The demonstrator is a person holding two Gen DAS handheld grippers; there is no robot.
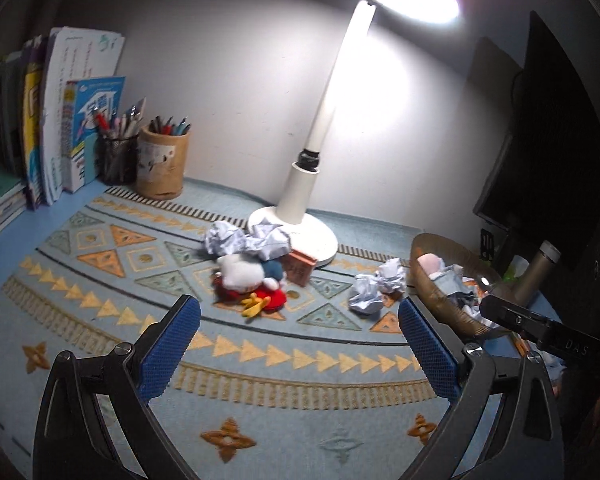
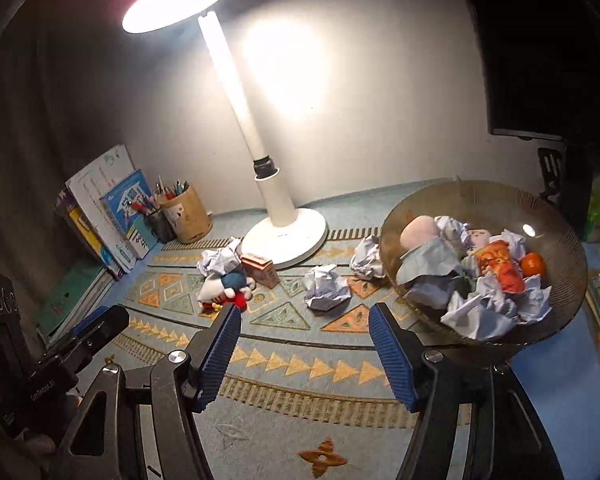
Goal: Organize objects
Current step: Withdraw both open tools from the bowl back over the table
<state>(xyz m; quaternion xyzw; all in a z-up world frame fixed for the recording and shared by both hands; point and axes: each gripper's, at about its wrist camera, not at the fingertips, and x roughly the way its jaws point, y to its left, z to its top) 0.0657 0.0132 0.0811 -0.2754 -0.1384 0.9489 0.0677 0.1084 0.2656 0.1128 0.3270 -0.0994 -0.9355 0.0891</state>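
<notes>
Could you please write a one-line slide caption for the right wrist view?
Open right gripper hovers over patterned mat beside bowl of crumpled paper, under lit desk lamp.

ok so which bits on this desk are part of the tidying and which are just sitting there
Job:
paper balls
plush toy
small box
bowl, already part-filled

Just there:
lamp
books
pen cups
monitor
flask

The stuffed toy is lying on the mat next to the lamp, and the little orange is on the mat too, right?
Not quite. The stuffed toy does lie on the mat by the lamp, but the orange is inside the glass bowl among crumpled paper. The right wrist view shows it.
</notes>
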